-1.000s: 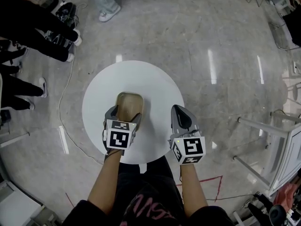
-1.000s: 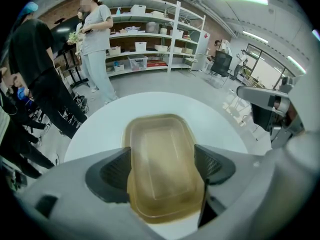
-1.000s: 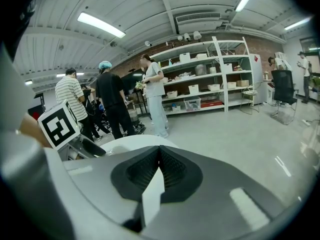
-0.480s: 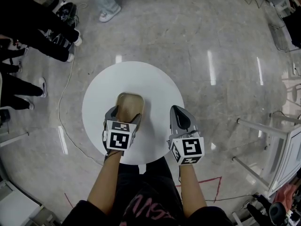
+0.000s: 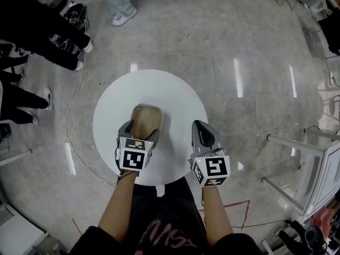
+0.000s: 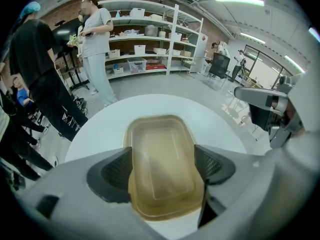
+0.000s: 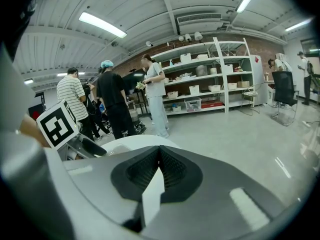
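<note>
One amber tray [image 5: 147, 115] on one table [image 5: 175, 97] — left tongs [image 5: 141, 129] pinch it, right tongs [image 5: 202, 126] pressed together.

Translucent amber-brown container [image 6: 161, 164] on white round table [image 5: 175, 97]; black-and-white marker cubes [image 5: 132, 160].

Setting: laboratory-workshop hall. Evidence: tall white metal shelving racks [image 7: 210, 81] stocked with storage bins; red brick back wall [image 7: 262, 44]; fluorescent ceiling strip lights [image 7: 101, 25]; polished grey stone floor [image 5: 239, 36].
</note>
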A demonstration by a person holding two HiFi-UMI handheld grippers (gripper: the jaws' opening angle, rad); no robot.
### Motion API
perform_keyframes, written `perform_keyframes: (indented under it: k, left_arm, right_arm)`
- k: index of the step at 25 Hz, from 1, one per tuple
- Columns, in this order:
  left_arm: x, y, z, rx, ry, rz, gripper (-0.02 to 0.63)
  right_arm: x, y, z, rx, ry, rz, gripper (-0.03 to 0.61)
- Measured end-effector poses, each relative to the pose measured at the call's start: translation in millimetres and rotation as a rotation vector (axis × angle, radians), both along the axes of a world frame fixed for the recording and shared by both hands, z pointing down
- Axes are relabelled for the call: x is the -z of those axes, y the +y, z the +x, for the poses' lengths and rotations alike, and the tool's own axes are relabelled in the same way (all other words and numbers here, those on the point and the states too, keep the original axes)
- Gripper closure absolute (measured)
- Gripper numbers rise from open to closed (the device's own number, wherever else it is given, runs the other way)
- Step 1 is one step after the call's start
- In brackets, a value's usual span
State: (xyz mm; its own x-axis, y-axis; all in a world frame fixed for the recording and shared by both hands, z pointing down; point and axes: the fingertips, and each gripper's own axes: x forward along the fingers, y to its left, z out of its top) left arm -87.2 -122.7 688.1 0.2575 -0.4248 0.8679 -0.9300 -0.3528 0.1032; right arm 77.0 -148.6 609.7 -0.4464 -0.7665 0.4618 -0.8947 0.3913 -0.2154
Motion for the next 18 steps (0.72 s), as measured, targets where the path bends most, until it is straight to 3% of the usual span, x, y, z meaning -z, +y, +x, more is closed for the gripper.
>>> perform_keyframes:
  k: [18]
  left_arm:
    - [12.1,1.9,-6.0,0.01,0.016,0.047,0.23]
  right_arm:
    - [7.5,5.2,-3.2,0.004,0.007,0.011,0.571]
